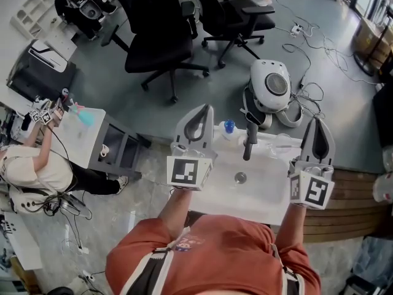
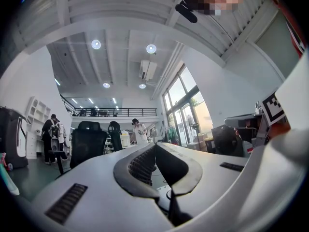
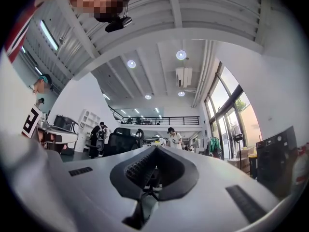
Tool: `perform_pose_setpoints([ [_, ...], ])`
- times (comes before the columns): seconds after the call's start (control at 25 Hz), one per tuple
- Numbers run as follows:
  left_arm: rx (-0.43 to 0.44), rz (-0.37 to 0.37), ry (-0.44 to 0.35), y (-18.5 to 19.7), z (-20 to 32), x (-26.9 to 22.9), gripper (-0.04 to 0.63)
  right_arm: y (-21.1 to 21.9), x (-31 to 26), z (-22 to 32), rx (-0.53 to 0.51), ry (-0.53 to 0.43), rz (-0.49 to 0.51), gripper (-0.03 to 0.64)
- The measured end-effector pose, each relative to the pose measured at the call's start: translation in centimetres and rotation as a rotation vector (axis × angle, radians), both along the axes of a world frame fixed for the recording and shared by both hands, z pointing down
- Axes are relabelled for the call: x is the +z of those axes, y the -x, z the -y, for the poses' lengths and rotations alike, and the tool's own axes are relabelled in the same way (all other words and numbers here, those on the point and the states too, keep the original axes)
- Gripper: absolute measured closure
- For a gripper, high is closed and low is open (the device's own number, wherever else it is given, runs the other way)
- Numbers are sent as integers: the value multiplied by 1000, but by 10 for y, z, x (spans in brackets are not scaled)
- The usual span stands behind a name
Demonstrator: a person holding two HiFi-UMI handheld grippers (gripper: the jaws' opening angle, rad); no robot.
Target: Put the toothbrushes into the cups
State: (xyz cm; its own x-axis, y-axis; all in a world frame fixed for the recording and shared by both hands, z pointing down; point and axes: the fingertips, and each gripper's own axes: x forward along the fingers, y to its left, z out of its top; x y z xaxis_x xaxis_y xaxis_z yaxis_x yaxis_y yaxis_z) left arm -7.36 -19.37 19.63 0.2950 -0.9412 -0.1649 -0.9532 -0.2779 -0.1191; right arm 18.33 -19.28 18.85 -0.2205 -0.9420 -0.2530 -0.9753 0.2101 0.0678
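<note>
My left claw point(image 1: 201, 110), right claw point(image 1: 317, 123) closed, empty, above sink point(image 1: 264, 189); unopened, they may shove toothbrush, not grip.

Between your left gripper point(image 1: 207, 109) and right gripper point(image 1: 316, 121) the basin point(image 1: 264, 189) lies open; the faucet point(image 1: 249, 141) stands far-middle, with a blue cap point(image 1: 229, 126) just left of it.

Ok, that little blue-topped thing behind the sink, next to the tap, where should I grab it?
Probably by its blue top, coming down from above: it seems to stand upright behind the sink, with the dark tap close on its right. The left gripper is nearer; its jaws are together and must open first.
</note>
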Motion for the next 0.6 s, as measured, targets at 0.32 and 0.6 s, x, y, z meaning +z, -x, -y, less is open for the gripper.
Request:
perform_pose_setpoints([
  [0.32, 2, -7, -4, -2, -4, -3, 575, -2, 0, -3, 1, 2, -1, 609],
  [0.6, 3, -8, -6, -4, -6, -2, 575, -4, 3, -4, -3, 1, -1, 609],
])
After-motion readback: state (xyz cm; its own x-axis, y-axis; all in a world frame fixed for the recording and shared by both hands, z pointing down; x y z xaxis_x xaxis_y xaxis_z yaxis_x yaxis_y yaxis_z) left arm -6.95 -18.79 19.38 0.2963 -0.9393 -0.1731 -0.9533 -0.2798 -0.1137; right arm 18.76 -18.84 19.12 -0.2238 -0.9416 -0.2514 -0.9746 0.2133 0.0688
